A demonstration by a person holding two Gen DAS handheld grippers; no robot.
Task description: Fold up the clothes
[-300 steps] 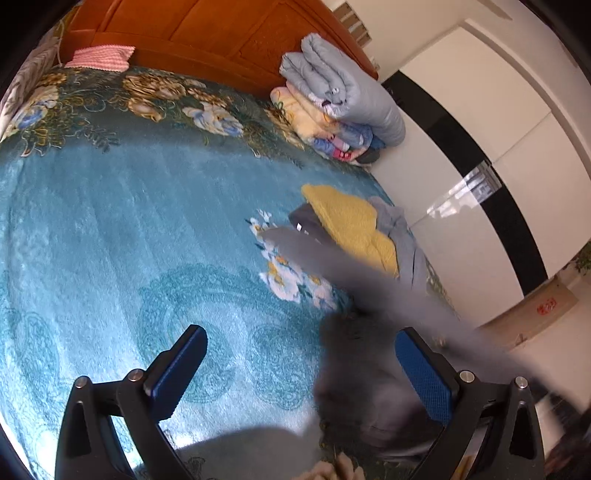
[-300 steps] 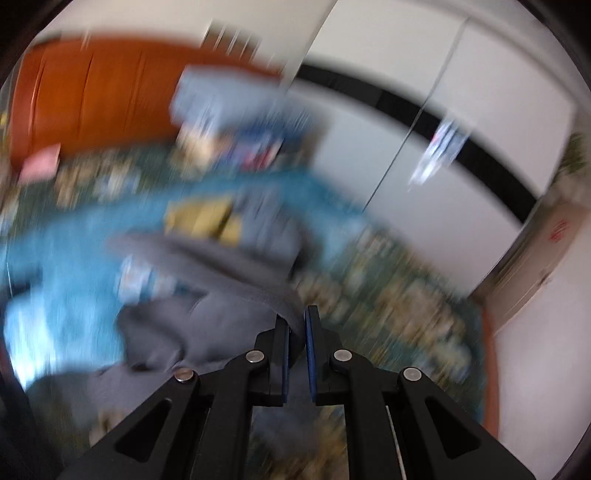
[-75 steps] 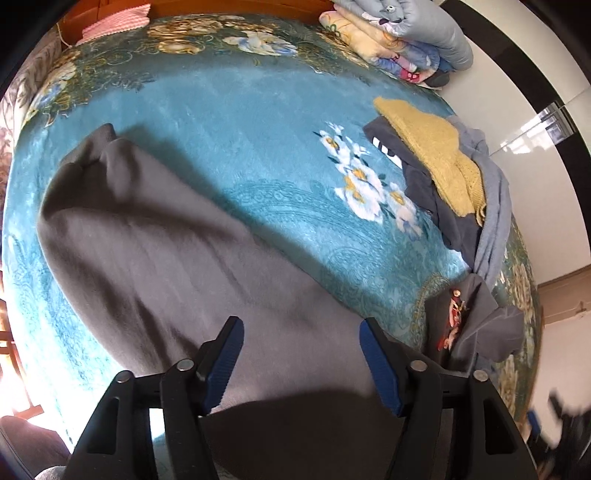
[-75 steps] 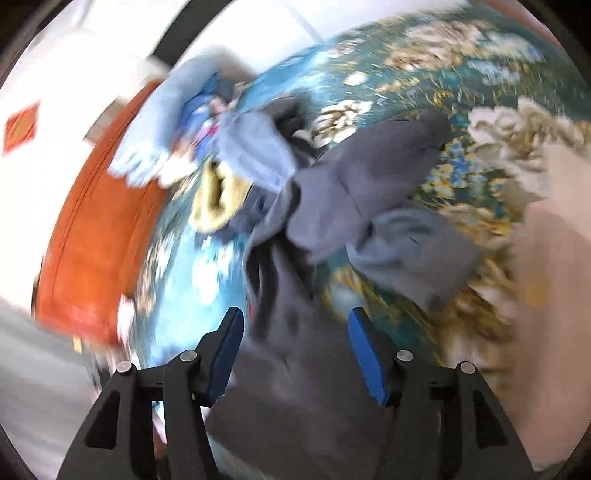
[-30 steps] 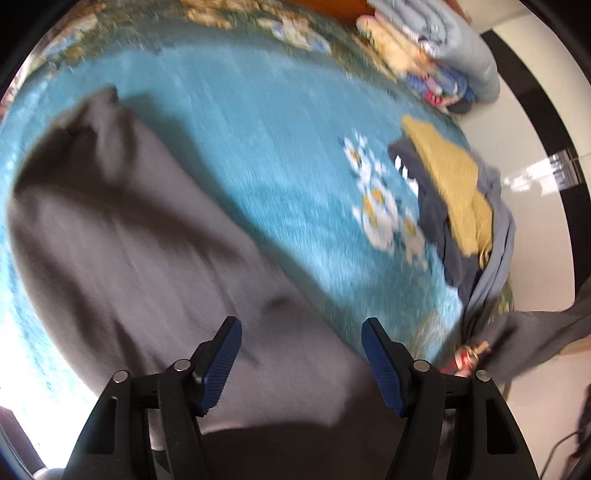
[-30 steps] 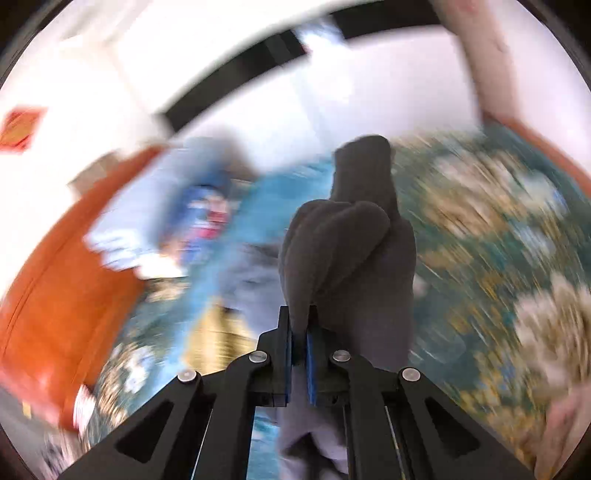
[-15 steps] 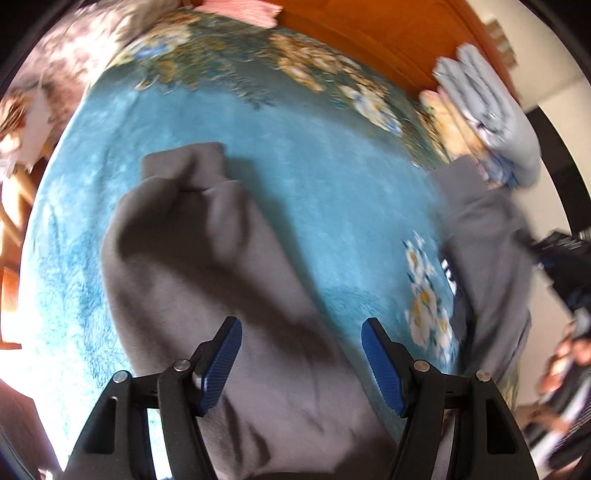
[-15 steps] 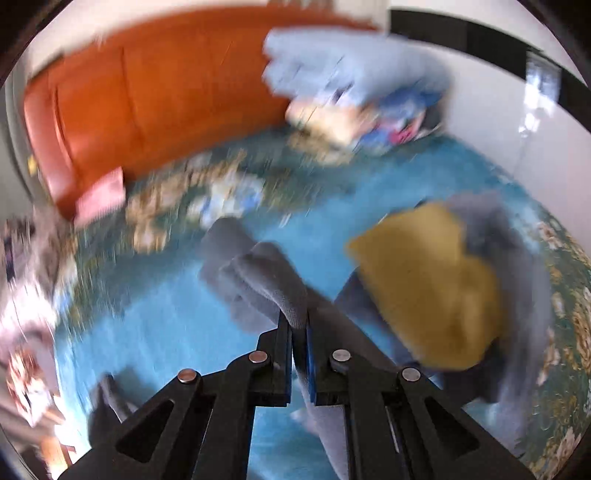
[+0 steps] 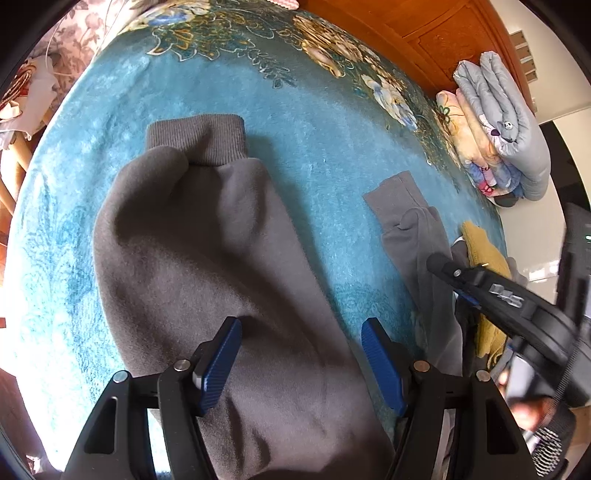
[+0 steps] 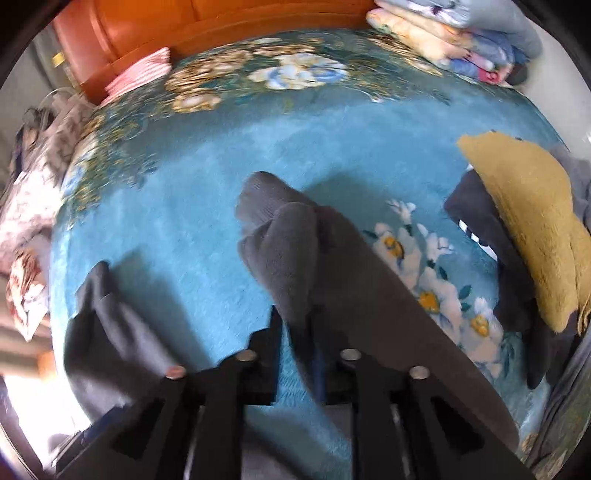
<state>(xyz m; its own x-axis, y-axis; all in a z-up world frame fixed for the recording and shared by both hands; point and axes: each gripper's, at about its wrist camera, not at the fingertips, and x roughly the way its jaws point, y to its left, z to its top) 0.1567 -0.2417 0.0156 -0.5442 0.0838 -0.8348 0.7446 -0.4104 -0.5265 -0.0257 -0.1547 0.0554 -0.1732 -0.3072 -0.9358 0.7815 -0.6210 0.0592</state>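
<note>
Grey sweatpants lie on the teal floral blanket [image 9: 317,122]. One leg [image 9: 207,236] with a ribbed cuff [image 9: 195,138] is spread flat in the left wrist view. My left gripper [image 9: 301,349] is open just above it, holding nothing. The second leg [image 9: 417,236] lies to the right; my right gripper [image 9: 439,264] sits on it. In the right wrist view that leg [image 10: 295,254] runs between the jaws of my right gripper [image 10: 295,325], which stand slightly parted around the cloth.
A pile of clothes topped by a yellow sweater [image 10: 532,221] lies at the right. Folded quilts [image 9: 502,122] are stacked by the orange headboard [image 9: 424,26]. A pink striped cloth [image 10: 140,74] lies near the headboard.
My right gripper carried the second leg over and laid it on the blanket beside the first; its jaws have parted a little. My left gripper stayed open above the first leg.
</note>
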